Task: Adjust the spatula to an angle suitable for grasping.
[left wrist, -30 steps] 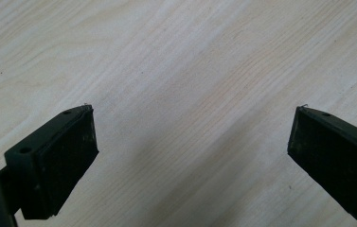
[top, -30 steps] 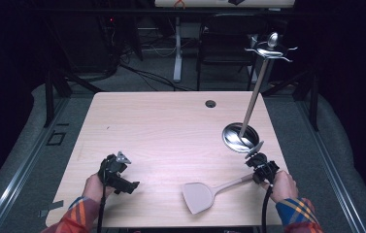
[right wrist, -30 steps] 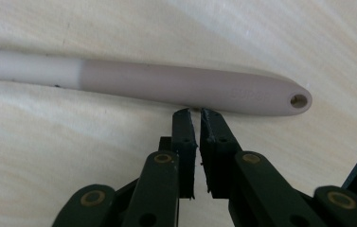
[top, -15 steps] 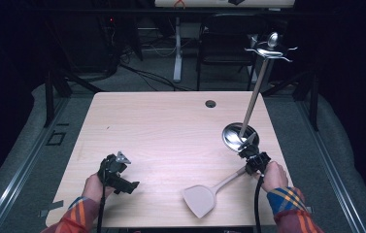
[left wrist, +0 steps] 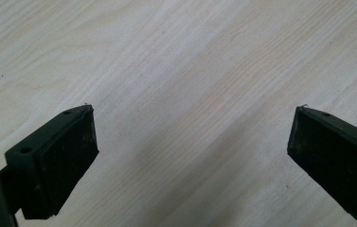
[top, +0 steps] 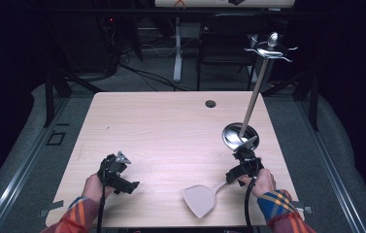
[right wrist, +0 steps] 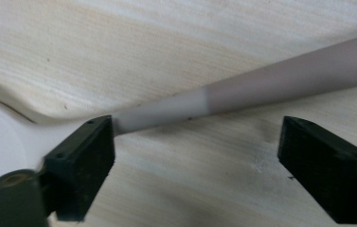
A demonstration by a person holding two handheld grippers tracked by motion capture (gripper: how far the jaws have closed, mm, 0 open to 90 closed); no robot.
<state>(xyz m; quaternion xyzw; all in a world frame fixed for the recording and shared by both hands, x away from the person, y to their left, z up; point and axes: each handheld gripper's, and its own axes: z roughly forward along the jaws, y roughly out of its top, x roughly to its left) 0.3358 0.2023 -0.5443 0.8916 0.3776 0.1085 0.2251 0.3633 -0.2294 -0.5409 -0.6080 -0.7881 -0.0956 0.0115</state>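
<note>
A pale grey spatula point(top: 200, 200) lies flat near the table's front right, its handle running up and right. My right gripper point(top: 235, 175) hovers over that handle, open. In the right gripper view the handle point(right wrist: 261, 87) crosses just beyond my right gripper point(right wrist: 195, 156) and passes close by the tip of the left jaw; nothing is pinched. My left gripper point(top: 124, 182) rests at the front left, open. In the left gripper view my left gripper point(left wrist: 190, 142) has bare wood point(left wrist: 190, 61) between its jaws.
A metal utensil stand rises just behind my right hand: a round shiny base point(top: 233, 137), a thin leaning pole point(top: 253, 102) and hooks at the top point(top: 270, 47). A small dark grommet hole point(top: 210, 103) sits near the table's far edge. A chair stands beyond.
My right gripper has shifted left and slightly nearer along the spatula handle. The left gripper and the spatula have stayed where they were.
</note>
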